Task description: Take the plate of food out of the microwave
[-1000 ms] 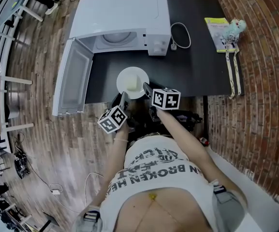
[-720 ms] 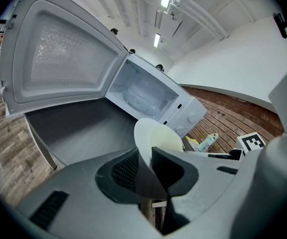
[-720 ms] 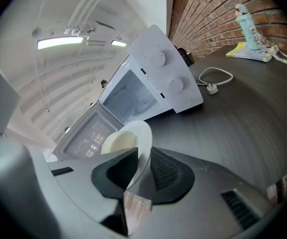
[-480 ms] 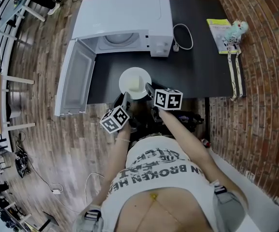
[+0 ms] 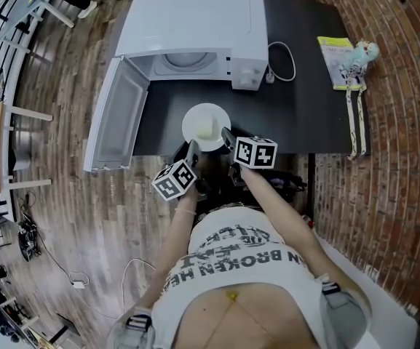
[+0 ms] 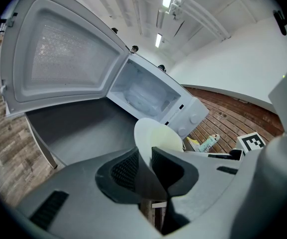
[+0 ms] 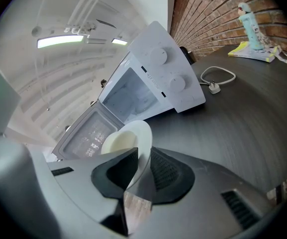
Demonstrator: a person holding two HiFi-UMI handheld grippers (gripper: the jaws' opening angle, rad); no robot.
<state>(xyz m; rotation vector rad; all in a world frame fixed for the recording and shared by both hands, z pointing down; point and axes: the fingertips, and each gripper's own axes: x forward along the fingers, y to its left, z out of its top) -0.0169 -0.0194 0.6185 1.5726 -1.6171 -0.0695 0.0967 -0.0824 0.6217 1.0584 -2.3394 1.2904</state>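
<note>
Plate (image 5: 207,118) over tabletop (image 5: 304,100) front edge, outside open microwave (image 5: 195,20); left gripper (image 5: 190,147), right gripper (image 5: 226,132) fingers pinch opposite rims, likely to keep it level.

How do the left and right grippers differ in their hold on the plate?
The left gripper clamps the plate at its near-left rim; the right gripper clamps its near-right rim. The left gripper sits nearer the person than the right gripper. Both are shut on the plate.

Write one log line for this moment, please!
left gripper: shut on plate rim | right gripper: shut on plate rim | plate: outside microwave, above table | microwave door: open
</note>
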